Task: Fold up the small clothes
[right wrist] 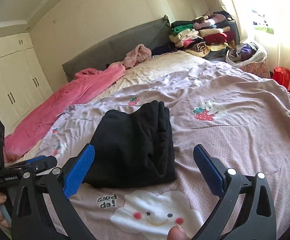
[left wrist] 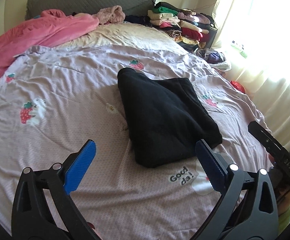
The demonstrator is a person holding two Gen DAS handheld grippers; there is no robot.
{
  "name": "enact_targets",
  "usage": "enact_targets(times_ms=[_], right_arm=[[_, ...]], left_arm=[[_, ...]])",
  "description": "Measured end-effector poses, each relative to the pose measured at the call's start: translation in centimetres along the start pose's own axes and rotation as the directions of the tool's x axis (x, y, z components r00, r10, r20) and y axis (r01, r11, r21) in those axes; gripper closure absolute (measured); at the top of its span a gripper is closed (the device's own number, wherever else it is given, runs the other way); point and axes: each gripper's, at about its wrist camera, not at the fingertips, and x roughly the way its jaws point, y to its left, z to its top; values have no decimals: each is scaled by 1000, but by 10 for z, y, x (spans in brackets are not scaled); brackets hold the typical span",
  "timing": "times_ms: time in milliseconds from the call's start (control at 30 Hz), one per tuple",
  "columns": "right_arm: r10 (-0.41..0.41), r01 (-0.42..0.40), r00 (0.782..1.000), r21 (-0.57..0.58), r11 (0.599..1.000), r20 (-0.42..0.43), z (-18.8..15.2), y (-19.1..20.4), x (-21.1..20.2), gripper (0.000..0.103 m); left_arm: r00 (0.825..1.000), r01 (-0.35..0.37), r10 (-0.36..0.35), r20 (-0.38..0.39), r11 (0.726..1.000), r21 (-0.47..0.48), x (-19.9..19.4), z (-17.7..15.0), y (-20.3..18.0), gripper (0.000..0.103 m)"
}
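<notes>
One wide pink quilted bedspread printed with strawberries [left wrist: 69, 84] is seen bearing a black fleece garment folded into a thick bundle [left wrist: 161, 116], which lies near its middle, just ahead of both tools. The left gripper [left wrist: 145, 160] and right gripper [right wrist: 144, 161] are held above the cover with blue fingers spread apart, nothing clamped. The stacked layers look loose, perhaps unevenly aligned; if only the top layer were pinched, the fold could be pulled open.
</notes>
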Motion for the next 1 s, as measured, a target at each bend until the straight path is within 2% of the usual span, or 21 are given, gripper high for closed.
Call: enact_targets(times_ms=[300, 567, 1000], right_arm=[[-15, 15, 1000, -82, 997, -2, -16, 25, -23, 5], [-40, 39, 999, -122, 992, -7, -34, 36, -38, 5], [-124, 110, 986, -128, 986, -110, -84, 32, -21, 5]], left_arm=[[1000, -15, 15, 11, 1000, -5, -19, -21, 8, 10], [998, -27, 27, 61, 1000, 1, -38, -45, 12, 10], [999, -28, 27, -25, 999, -23, -20, -88, 32, 10]])
